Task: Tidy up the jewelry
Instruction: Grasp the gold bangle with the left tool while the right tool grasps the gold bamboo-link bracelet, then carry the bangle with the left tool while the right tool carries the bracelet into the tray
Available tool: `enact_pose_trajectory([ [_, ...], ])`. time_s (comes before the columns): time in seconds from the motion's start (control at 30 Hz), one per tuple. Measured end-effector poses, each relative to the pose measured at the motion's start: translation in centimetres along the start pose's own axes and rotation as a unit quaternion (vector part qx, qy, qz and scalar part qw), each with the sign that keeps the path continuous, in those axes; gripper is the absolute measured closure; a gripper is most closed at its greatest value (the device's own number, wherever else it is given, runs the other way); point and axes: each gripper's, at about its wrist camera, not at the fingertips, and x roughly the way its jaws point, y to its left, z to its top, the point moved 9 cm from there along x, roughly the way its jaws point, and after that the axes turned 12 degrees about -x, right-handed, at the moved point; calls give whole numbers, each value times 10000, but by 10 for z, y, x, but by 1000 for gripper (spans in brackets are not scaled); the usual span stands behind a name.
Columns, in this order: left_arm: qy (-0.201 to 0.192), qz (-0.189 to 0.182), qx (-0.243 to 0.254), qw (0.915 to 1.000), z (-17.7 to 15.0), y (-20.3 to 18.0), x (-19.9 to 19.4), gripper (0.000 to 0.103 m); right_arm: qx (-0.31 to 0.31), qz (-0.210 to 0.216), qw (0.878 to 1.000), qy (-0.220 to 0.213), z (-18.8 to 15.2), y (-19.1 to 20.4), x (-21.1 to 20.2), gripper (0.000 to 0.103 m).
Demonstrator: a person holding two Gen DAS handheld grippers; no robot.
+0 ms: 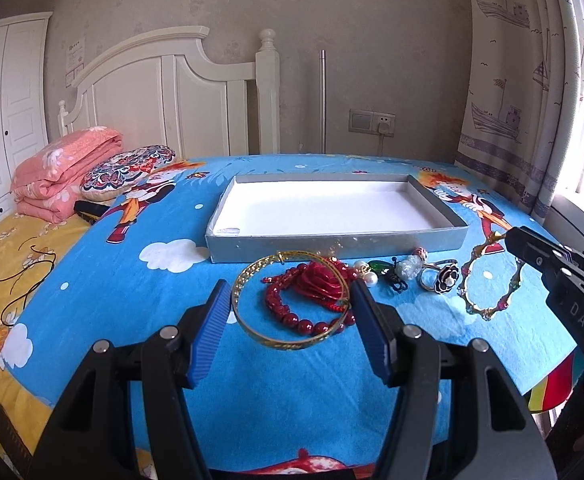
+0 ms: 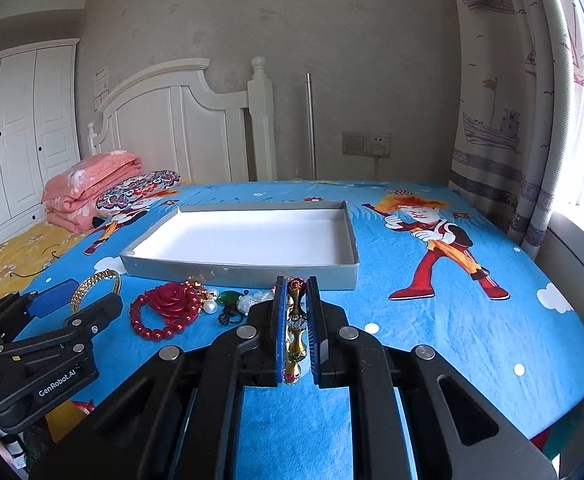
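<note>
Right wrist view: right gripper [image 2: 295, 300] clamped on a beaded bangle [image 2: 296, 334].
Left gripper [image 1: 290, 302] holds the gold bangle [image 1: 288, 342] between its pads; grey tray [image 1: 331, 246] just ahead, beyond the red beads [image 1: 292, 316].

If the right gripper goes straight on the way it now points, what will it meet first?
Probably the near wall of the shallow grey cardboard box, just beyond the right gripper, which is clamped on a gold-and-red bangle; depth is unclear.

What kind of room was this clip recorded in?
A bedroom, most likely a child's. A bed with a white headboard and a folded pink quilt stands beside a white wardrobe, and the blue cartoon bedsheet serves as the work surface.
</note>
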Motion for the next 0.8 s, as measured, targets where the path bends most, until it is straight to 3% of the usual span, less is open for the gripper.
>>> enact_pose_trajectory([
  [0.33, -272, 89, -97, 9995, 15, 9, -24, 43, -298, 21, 9994, -148, 11, 17, -12, 91],
  [0.57, -286, 129, -79, 9995, 24, 13, -18, 43, -463, -27, 9988, -172, 21, 20, -5, 91],
  [0.8, -335, 138, -86, 9993, 71, 6, 10, 43, -701, -117, 9971, -279, 56, 17, 27, 91],
])
